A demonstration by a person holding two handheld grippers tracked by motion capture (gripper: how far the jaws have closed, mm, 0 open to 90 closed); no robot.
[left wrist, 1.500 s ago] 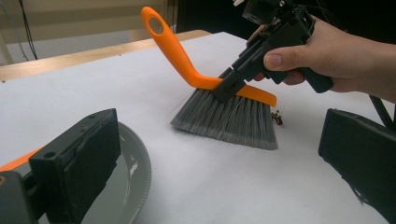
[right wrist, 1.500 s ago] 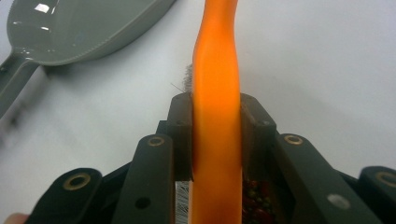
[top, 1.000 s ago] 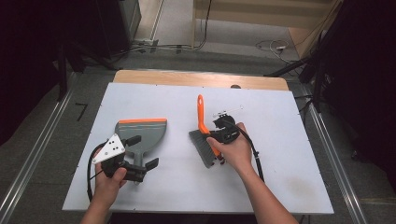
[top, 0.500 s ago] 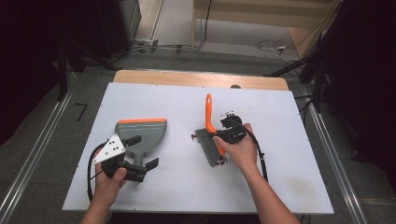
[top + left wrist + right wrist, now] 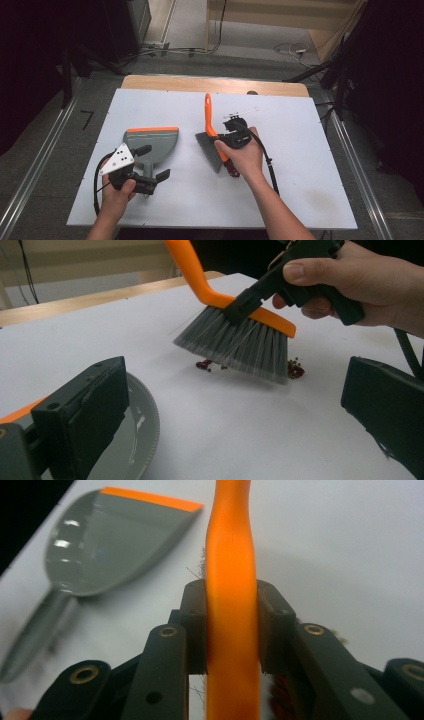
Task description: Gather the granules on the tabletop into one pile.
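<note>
Brush [image 5: 212, 138] clamped in right gripper [image 5: 231, 137] jaws, centre frame, bristles apparently touching worktop [image 5: 300, 165] crumbs [image 5: 295, 369]. Left gripper [image 5: 150, 177] jaws open over dustpan [image 5: 152, 142].

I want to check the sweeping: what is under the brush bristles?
Small red and dark crumbs lie on the table at both ends of the bristles. Anything directly beneath them is covered.

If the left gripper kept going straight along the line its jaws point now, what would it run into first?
Probably the grey bristles of the orange-handled hand brush, held above small red crumbs on the white table. The left gripper is open, with only bare table between its jaws and the brush. Depth is uncertain.
</note>
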